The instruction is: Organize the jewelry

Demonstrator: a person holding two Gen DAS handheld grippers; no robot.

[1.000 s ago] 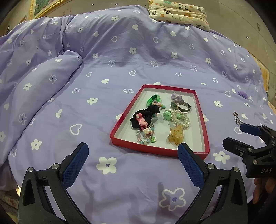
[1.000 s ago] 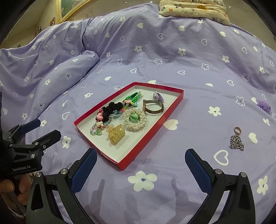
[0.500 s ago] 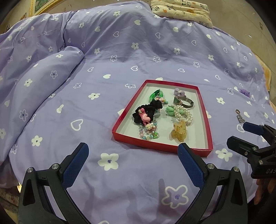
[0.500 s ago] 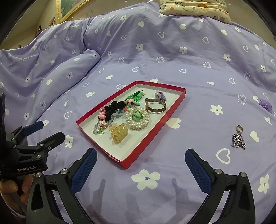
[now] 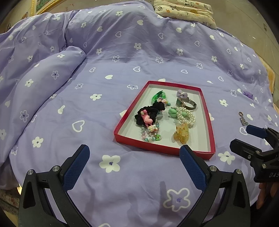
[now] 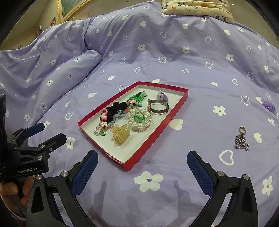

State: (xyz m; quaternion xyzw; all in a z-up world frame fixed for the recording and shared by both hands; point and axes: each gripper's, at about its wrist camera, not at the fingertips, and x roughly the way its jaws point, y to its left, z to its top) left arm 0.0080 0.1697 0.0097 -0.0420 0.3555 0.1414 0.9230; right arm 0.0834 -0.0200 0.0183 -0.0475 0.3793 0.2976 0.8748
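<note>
A red shallow tray (image 5: pixel 212 132) (image 6: pixel 177 104) lies on the purple bedspread and holds several pieces: a black scrunchie (image 5: pixel 150 111) (image 6: pixel 115 109), a pearl bracelet (image 5: pixel 186 117) (image 6: pixel 139 120), an amber hair claw (image 5: pixel 181 133) (image 6: pixel 121 134) and a metal bangle (image 5: pixel 187 103) (image 6: pixel 157 106). A silver chain with a ring (image 6: pixel 241 139) (image 5: pixel 243 119) lies loose on the bedspread right of the tray. My left gripper (image 5: pixel 134 163) is open and empty, in front of the tray. My right gripper (image 6: pixel 143 167) is open and empty, near the tray's front right corner.
A purple flower piece (image 6: pixel 269 106) (image 5: pixel 248 94) lies further right on the bedspread. A bunched fold of duvet (image 5: pixel 43 75) rises at the left. A patterned pillow (image 6: pixel 197 7) lies at the far end of the bed.
Both grippers have drawn back and risen slightly, so the tray sits a little further off. Both stay open and empty.
</note>
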